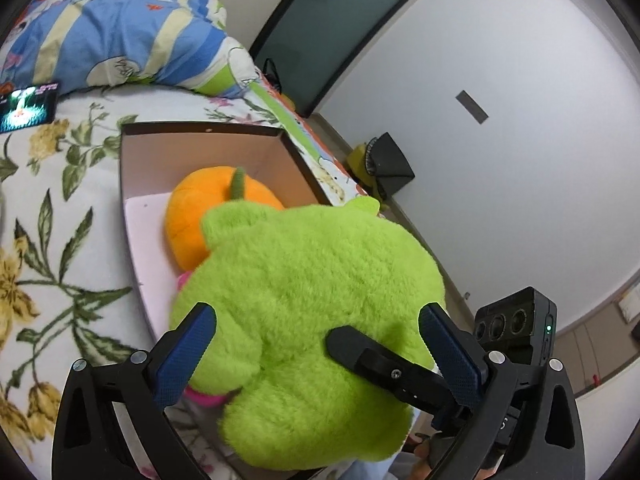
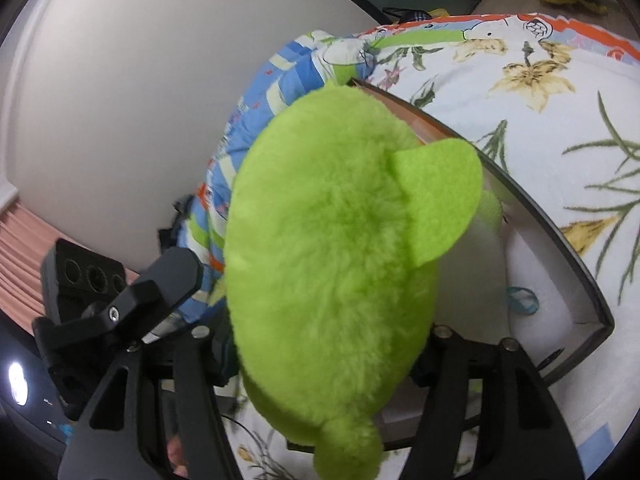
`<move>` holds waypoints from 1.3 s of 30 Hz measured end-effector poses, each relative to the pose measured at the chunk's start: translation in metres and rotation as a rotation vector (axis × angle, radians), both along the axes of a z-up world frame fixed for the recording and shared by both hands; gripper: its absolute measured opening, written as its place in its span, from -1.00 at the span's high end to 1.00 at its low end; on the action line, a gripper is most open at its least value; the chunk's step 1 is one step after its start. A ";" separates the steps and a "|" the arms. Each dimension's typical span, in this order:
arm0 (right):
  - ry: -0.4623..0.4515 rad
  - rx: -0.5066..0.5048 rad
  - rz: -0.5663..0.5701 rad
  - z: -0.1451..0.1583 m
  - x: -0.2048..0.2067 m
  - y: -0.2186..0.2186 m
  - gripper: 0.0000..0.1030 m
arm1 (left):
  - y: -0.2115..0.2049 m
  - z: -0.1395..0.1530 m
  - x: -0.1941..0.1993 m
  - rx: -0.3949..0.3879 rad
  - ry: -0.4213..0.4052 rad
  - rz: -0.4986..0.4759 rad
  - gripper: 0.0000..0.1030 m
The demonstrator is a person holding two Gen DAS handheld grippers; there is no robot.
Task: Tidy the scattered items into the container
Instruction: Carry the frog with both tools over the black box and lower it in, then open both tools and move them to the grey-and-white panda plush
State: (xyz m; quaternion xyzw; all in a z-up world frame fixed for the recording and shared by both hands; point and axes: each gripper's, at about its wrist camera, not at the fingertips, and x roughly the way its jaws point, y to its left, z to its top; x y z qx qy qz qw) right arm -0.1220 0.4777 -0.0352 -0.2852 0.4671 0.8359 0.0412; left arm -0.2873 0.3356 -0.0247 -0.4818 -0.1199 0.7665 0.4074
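Green plush (image 1: 304, 320) fills right wrist view, over cardboard box (image 1: 208, 136) on floral bed (image 1: 60, 220). Orange plush (image 1: 208, 208) inside box at 11 o'clock of green one. Left claw (image 1: 318, 332) spread wide, blue pads either side of plush. Right claw (image 2: 320, 344) hidden behind fur; state cannot tell. Phone (image 1: 28, 108) lit at 10 o'clock.

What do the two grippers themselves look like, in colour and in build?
The left gripper has black angular frames with triangular cut-outs, silver screws, and blue textured pads on its fingers. The right gripper shows the same black frames and silver screws; its pads are hidden.
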 end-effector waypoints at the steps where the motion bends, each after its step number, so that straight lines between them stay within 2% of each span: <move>1: -0.015 0.018 0.004 0.001 -0.004 -0.002 -0.42 | -0.004 0.000 -0.001 0.006 -0.018 0.008 -0.97; 3: -0.039 0.054 0.007 0.007 -0.002 -0.007 -0.56 | -0.014 -0.003 -0.003 0.015 -0.067 0.023 -0.97; 4: -0.056 0.075 0.001 0.012 0.000 -0.011 -0.69 | -0.018 -0.004 -0.004 0.017 -0.082 0.026 -0.97; 5: -0.078 0.092 -0.013 0.015 0.003 -0.014 -0.99 | -0.022 -0.005 -0.005 0.018 -0.095 0.031 -0.97; 8: -0.102 0.112 -0.053 0.023 0.016 -0.017 -1.00 | -0.037 -0.006 -0.006 0.037 -0.138 0.050 -0.97; 13: -0.076 0.041 -0.097 0.024 0.049 -0.019 -1.00 | -0.067 0.000 -0.001 0.086 -0.180 0.070 -0.97; 18: -0.031 0.022 -0.120 0.037 0.076 -0.042 -1.00 | -0.106 0.006 0.011 0.092 -0.169 0.124 -0.97; 25: -0.001 0.067 -0.040 0.053 0.074 -0.089 -1.00 | -0.165 0.008 0.038 0.048 -0.101 0.196 -0.97; 32: 0.003 0.105 0.091 0.057 0.051 -0.149 -1.00 | -0.261 0.012 0.040 0.046 -0.091 0.359 -0.97; 39: -0.016 0.015 0.214 0.038 0.014 -0.199 -1.00 | -0.360 0.016 0.029 0.052 -0.086 0.529 -0.97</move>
